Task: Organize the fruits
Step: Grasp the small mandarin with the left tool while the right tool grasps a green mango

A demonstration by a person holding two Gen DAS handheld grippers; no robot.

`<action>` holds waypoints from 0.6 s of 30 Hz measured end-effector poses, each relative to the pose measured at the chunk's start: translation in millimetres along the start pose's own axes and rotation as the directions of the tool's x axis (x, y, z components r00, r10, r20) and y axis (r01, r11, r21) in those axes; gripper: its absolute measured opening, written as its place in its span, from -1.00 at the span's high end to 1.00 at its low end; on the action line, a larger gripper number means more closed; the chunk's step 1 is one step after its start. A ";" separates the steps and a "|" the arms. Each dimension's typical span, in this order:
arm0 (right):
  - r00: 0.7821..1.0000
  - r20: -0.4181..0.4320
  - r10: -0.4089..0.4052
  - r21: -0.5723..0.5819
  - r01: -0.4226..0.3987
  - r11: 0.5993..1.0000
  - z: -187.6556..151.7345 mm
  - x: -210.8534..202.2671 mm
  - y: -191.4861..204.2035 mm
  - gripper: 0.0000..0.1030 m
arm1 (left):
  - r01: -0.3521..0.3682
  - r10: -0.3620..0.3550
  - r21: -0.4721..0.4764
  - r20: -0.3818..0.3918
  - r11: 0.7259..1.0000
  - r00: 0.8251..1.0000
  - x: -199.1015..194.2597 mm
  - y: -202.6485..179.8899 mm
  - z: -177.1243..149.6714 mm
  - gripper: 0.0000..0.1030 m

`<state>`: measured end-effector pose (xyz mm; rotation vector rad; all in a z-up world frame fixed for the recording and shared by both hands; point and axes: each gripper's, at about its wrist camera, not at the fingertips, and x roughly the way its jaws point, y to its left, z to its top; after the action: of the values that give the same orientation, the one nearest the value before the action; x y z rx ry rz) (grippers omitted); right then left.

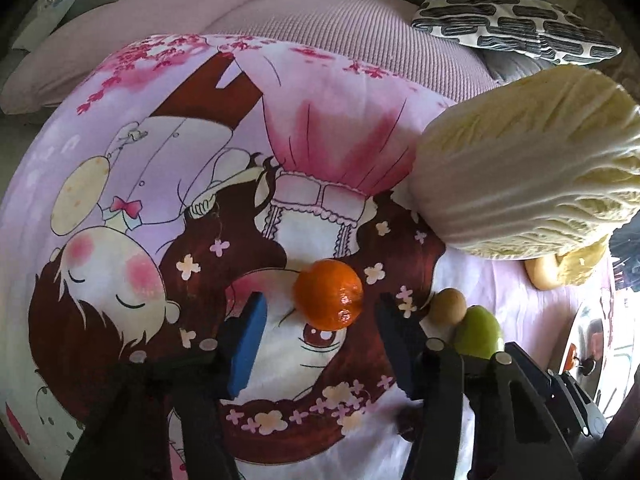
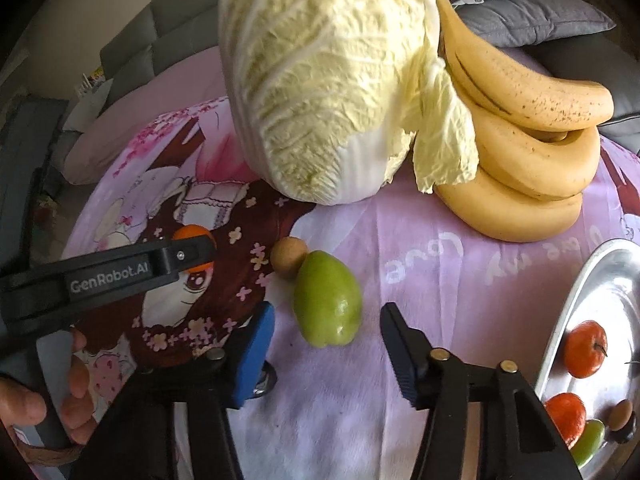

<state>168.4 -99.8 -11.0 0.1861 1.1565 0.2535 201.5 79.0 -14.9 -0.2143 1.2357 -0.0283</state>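
Note:
An orange mandarin lies on the pink cartoon-printed cloth. My left gripper points down over it, open, one fingertip on each side with a gap to the fruit. In the right wrist view one of its fingers crosses the mandarin. A green pear-shaped fruit lies between the fingertips of my right gripper, which is open and does not touch it. A small brown round fruit rests against the green one's far end; both show right of the left gripper, brown fruit, green fruit.
A big napa cabbage lies behind the fruits, with a bunch of bananas to its right. A metal tray at the right edge holds two mandarins, a green fruit and small brown ones. A person's hand holds the left gripper. A patterned cushion lies at the back.

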 end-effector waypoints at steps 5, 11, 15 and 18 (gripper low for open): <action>1.000 -0.011 0.009 0.015 -0.009 1.000 -0.4 6.3 -3.0 0.11 | 0.023 -0.023 0.005 -0.005 1.000 1.000 5.7 2.2 -1.7 0.19; 1.000 -0.014 0.015 0.025 -0.015 1.000 1.3 10.9 -4.1 0.11 | 0.031 -0.031 -0.004 0.011 1.000 0.999 11.1 2.0 1.5 0.21; 1.000 -0.010 0.020 0.028 -0.020 0.999 1.2 10.2 -7.5 0.11 | 0.034 -0.034 0.001 0.018 0.999 0.999 9.8 4.1 1.7 0.25; 1.000 -0.008 0.026 0.029 -0.026 0.999 1.5 11.6 -6.6 0.15 | 0.031 -0.031 0.012 0.024 0.999 0.999 9.6 3.1 1.5 0.25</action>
<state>174.8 -102.8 -22.4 0.2253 1.1671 0.2608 205.8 80.9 -23.9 -0.2229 1.2082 -0.0596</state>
